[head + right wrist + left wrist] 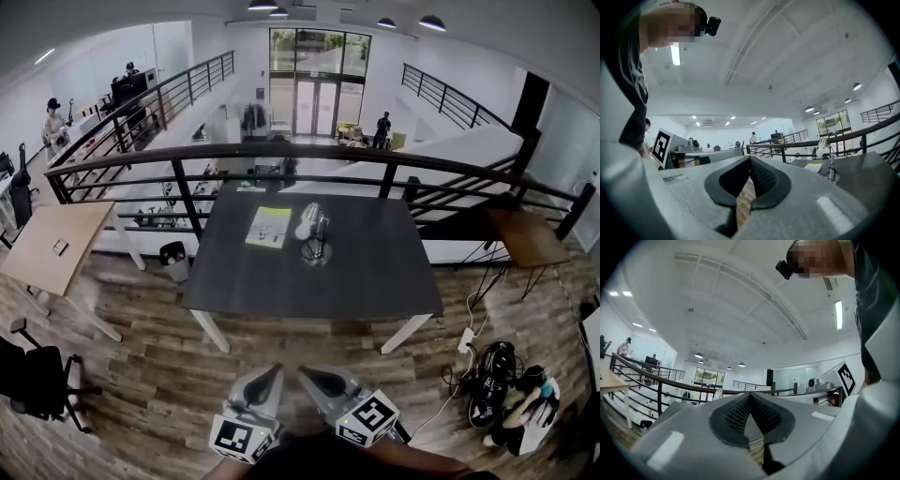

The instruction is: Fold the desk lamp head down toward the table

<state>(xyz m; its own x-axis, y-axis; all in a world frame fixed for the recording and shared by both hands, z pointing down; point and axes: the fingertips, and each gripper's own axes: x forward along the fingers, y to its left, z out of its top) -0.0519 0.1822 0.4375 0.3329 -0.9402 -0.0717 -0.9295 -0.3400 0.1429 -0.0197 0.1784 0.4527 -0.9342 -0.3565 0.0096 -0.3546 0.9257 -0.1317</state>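
The desk lamp (314,234) stands upright near the middle of the dark table (375,272), its white head (307,220) raised on a thin stem. In the right gripper view the lamp (829,164) shows far off at the right, its head (822,151) up. Both grippers hang well short of the table, over the wooden floor. My left gripper (277,368) and my right gripper (303,371) sit side by side at the bottom of the head view, pointing level toward the table. The left gripper's (750,394) and the right gripper's (750,158) jaws meet at the tips, with nothing between them.
A yellow-green booklet (269,226) lies left of the lamp. A black railing (281,155) runs behind the table. A light wooden table (56,246) and a black chair (28,375) stand at the left. A bin (173,255), a power strip (466,339) and bags (506,384) are on the floor.
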